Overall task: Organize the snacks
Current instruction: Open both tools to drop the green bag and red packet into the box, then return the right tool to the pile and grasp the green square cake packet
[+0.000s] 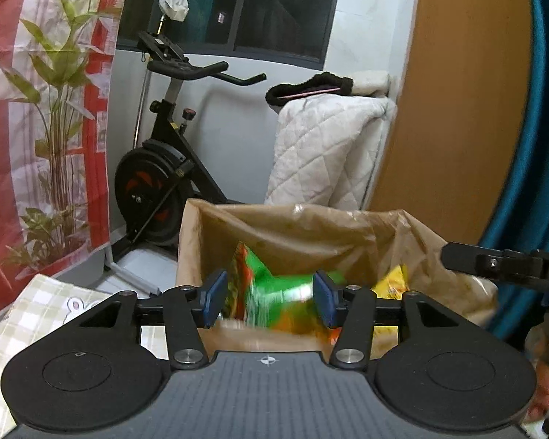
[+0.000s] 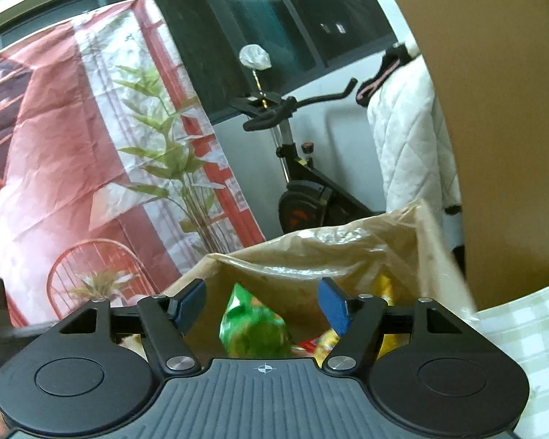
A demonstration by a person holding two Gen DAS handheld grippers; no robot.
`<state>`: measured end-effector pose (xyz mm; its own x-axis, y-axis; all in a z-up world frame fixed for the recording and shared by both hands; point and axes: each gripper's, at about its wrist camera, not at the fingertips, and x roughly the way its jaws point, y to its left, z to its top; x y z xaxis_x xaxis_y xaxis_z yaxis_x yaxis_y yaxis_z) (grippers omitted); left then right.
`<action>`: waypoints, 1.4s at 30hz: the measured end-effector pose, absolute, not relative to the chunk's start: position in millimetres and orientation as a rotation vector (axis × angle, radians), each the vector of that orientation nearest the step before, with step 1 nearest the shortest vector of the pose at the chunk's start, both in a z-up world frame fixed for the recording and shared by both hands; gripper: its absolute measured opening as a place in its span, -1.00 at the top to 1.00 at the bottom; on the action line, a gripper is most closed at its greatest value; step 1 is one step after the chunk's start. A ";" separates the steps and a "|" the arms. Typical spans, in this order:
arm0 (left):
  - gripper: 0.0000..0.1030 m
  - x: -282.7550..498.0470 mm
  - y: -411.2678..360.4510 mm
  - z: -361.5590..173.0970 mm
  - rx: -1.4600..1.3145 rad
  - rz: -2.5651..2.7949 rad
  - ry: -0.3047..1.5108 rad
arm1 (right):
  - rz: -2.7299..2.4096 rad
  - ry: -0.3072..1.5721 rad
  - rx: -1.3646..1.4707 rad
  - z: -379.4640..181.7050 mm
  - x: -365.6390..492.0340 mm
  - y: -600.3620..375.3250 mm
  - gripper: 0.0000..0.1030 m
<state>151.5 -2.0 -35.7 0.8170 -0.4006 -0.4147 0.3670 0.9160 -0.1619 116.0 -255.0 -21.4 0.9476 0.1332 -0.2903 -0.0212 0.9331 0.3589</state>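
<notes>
A brown paper bag (image 1: pixel 303 226) stands open in front of both grippers; it also shows in the right wrist view (image 2: pixel 311 252). A green snack packet (image 1: pixel 271 292) is blurred inside the bag mouth, between my left gripper's (image 1: pixel 271 300) blue pads, which stand apart and do not touch it. A yellow snack packet (image 1: pixel 393 285) lies in the bag to the right. My right gripper (image 2: pixel 261 305) is open above the bag, with the green packet (image 2: pixel 252 329) and the yellow packet (image 2: pixel 384 289) below it.
An exercise bike (image 1: pixel 164 168) stands behind the bag by the window. A white quilt (image 1: pixel 329 139) hangs at the right, beside an orange-brown panel (image 1: pixel 457 91). A checked tablecloth (image 1: pixel 47 303) covers the table. A red plant-print curtain (image 1: pixel 36 91) hangs at the left.
</notes>
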 end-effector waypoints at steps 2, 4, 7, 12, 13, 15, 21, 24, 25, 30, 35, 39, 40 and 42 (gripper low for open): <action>-0.04 138.9 -1.1 -34.7 -0.072 -0.411 0.448 | 0.068 0.308 0.305 -23.3 92.1 -256.2 -0.24; -0.04 125.4 0.4 -32.9 -0.065 -0.413 0.431 | 0.057 0.300 0.255 -26.2 68.2 -254.6 -0.24; -0.04 108.6 3.6 -31.1 -0.067 -0.417 0.415 | 0.043 0.300 0.203 -34.0 43.0 -249.6 -0.23; -0.04 90.3 6.4 -38.6 -0.089 -0.401 0.407 | 0.019 0.322 0.184 -58.0 10.6 -245.7 -0.17; -0.04 87.6 6.3 -42.1 -0.099 -0.401 0.415 | 0.015 0.333 0.189 -65.1 6.4 -246.0 -0.14; -0.03 85.0 5.9 -49.8 -0.119 -0.405 0.438 | 0.000 0.370 0.203 -81.0 0.9 -247.6 -0.11; -0.02 80.5 3.0 -88.0 -0.142 -0.411 0.552 | -0.033 0.527 0.290 -146.0 -3.9 -247.0 0.23; -0.02 79.8 3.0 -103.9 -0.130 -0.395 0.596 | -0.037 0.602 0.366 -178.5 -1.4 -240.2 0.24; -0.02 79.7 3.7 -107.5 -0.126 -0.390 0.609 | -0.051 0.617 0.378 -186.4 -1.0 -238.3 0.24; -0.02 80.2 11.3 -121.0 -0.141 -0.380 0.654 | -0.084 0.678 0.377 -215.1 4.7 -226.9 0.22; -0.01 80.7 12.2 -127.2 -0.139 -0.370 0.674 | -0.167 0.676 0.301 -215.2 15.7 -222.1 0.21; -0.02 74.6 6.5 -130.4 -0.120 -0.368 0.675 | -0.203 0.703 0.299 -219.4 31.1 -228.5 0.19; -0.02 74.2 6.8 -131.9 -0.117 -0.367 0.679 | -0.205 0.698 0.305 -221.9 32.6 -227.8 0.16; -0.01 74.1 6.6 -134.8 -0.117 -0.362 0.687 | -0.218 0.694 0.272 -223.3 36.3 -222.9 0.15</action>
<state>74.1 6.6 -134.8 0.7138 -0.3639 -0.5984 0.2877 0.9313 -0.2232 36.3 -222.9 -223.3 0.7486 -0.1065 -0.6544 0.2863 0.9422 0.1741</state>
